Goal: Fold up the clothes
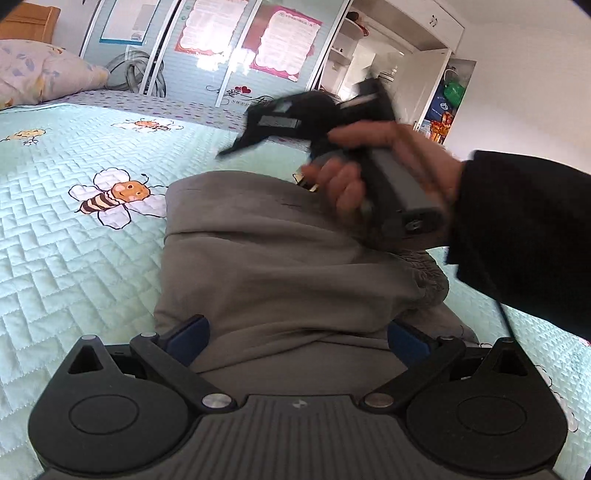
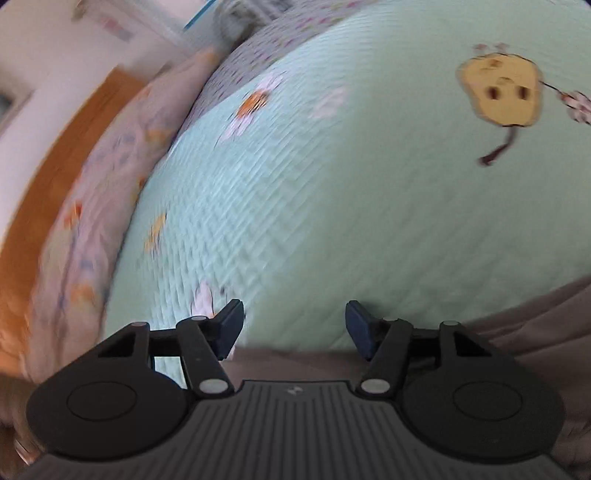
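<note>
A grey garment (image 1: 280,266), folded over with an elastic waistband at its right, lies on the mint quilted bedspread (image 1: 74,240). My left gripper (image 1: 295,336) is open, its blue pads wide apart on either side of the garment's near edge, holding nothing. My right gripper (image 2: 294,328) is open and empty above the bedspread (image 2: 332,184), with the garment's edge (image 2: 535,321) below and to its right. In the left wrist view the right gripper (image 1: 236,144), blurred, is held in a hand above the garment's far end.
A floral pillow (image 1: 37,70) lies at the bed's head by a wooden headboard (image 1: 29,22). Wardrobe doors with posters (image 1: 229,48) and open shelves (image 1: 439,92) stand beyond the bed. The pillow (image 2: 92,206) and headboard (image 2: 44,177) also show in the right wrist view.
</note>
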`<action>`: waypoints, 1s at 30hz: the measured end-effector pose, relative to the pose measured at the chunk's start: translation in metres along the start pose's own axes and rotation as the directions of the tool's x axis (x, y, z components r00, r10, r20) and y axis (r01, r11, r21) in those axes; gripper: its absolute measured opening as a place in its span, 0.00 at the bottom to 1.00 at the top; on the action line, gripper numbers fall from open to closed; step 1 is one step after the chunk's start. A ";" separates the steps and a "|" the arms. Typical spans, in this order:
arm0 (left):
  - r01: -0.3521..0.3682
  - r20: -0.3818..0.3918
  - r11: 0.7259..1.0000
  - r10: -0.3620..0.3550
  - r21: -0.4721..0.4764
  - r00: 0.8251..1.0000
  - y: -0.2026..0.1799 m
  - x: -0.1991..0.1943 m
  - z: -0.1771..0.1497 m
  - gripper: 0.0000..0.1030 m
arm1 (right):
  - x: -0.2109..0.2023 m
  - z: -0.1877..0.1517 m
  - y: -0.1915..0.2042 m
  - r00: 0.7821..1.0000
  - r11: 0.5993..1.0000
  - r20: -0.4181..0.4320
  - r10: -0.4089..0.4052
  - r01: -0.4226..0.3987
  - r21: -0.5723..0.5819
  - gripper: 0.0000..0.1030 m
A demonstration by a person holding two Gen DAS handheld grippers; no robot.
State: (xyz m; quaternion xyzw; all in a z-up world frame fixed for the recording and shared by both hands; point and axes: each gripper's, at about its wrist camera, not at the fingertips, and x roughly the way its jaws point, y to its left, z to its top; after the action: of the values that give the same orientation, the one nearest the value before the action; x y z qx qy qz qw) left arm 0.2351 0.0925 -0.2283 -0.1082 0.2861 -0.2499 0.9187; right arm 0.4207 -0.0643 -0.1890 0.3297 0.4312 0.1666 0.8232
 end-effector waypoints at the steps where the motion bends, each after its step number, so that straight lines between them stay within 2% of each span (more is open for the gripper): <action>1: 0.002 0.000 1.000 -0.002 -0.002 1.000 0.001 -0.001 -0.001 0.99 | -0.012 -0.006 0.007 0.998 0.999 0.023 0.050 -0.049 -0.016 0.65; 3: 0.005 0.002 1.000 -0.005 -0.005 1.000 0.001 -0.003 -0.002 0.99 | -0.035 -0.027 0.022 0.989 0.988 0.029 0.146 -0.144 -0.062 0.72; 5: 0.003 0.000 1.000 -0.003 -0.006 1.000 0.000 -0.003 -0.002 0.99 | -0.039 -0.050 0.032 0.975 0.972 -0.046 0.216 -0.220 -0.088 0.80; 6: 0.000 -0.001 1.000 0.000 -0.004 1.000 -0.001 -0.004 -0.002 0.99 | -0.032 -0.058 0.035 0.973 0.971 -0.089 0.213 -0.221 -0.092 0.80; 9: -0.012 -0.001 1.000 0.012 0.006 1.000 -0.004 -0.005 -0.006 0.99 | 0.000 -0.064 0.038 0.974 0.979 -0.173 0.146 -0.168 -0.118 0.78; 11: -0.012 -0.001 1.000 0.012 0.003 1.000 -0.003 -0.005 -0.007 0.99 | 0.026 -0.034 0.027 0.989 0.991 -0.131 0.064 -0.079 -0.111 0.64; 12: -0.007 0.001 1.000 0.007 -0.003 1.000 -0.002 -0.004 -0.007 0.99 | 0.039 -0.016 0.021 0.994 0.995 -0.107 0.022 -0.032 -0.099 0.61; 13: -0.002 0.002 1.000 0.002 -0.010 1.000 0.000 -0.004 -0.007 0.99 | 0.047 -0.002 0.012 0.997 0.998 -0.079 -0.006 0.002 -0.058 0.60; 15: 0.005 0.003 1.000 -0.005 -0.020 1.000 0.001 -0.005 -0.005 0.99 | 0.041 0.011 0.008 1.000 1.000 -0.028 -0.004 0.004 -0.007 0.63; 17: 0.006 0.005 1.000 -0.006 -0.021 1.000 0.001 -0.006 -0.005 0.99 | 0.020 -0.003 0.024 0.996 0.994 -0.019 0.082 -0.083 -0.071 0.65; 18: 0.006 0.006 1.000 -0.006 -0.021 1.000 0.000 -0.006 -0.004 0.99 | 0.006 -0.017 0.034 0.991 0.984 -0.035 0.133 -0.136 -0.114 0.70; 19: 0.006 0.005 1.000 -0.006 -0.022 1.000 0.000 -0.006 -0.004 0.99 | -0.005 -0.032 0.042 0.984 0.974 -0.066 0.167 -0.175 -0.146 0.75; 21: 0.005 0.001 1.000 -0.005 -0.023 1.000 -0.001 -0.006 -0.004 0.99 | -0.008 -0.062 0.055 0.972 0.962 -0.157 0.172 -0.200 -0.186 0.78; 23: -0.004 -0.003 1.000 0.004 -0.015 1.000 -0.002 -0.006 -0.005 0.99 | 0.007 -0.079 0.053 0.965 0.965 -0.226 0.134 -0.179 -0.193 0.78; 25: -0.018 -0.006 1.000 0.018 -0.002 1.000 -0.005 -0.006 -0.007 0.99 | 0.029 -0.070 0.048 0.968 0.969 -0.231 0.096 -0.144 -0.200 0.72; 28: -0.017 -0.004 1.000 0.017 -0.009 1.000 -0.004 -0.007 -0.007 0.99 | 0.051 -0.028 0.038 0.985 0.981 -0.166 0.051 -0.080 -0.176 0.60; 30: -0.009 -0.003 1.000 0.009 -0.019 1.000 -0.001 -0.008 -0.007 0.99 | 0.045 -0.008 0.035 0.996 0.989 -0.091 -0.018 0.005 -0.147 0.62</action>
State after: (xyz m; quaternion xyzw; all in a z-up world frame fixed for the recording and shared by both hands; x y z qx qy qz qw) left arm 0.2250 0.0950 -0.2295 -0.1153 0.2901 -0.2430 0.9184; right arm 0.4406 -0.0106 -0.1957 0.2578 0.4573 0.2081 0.8253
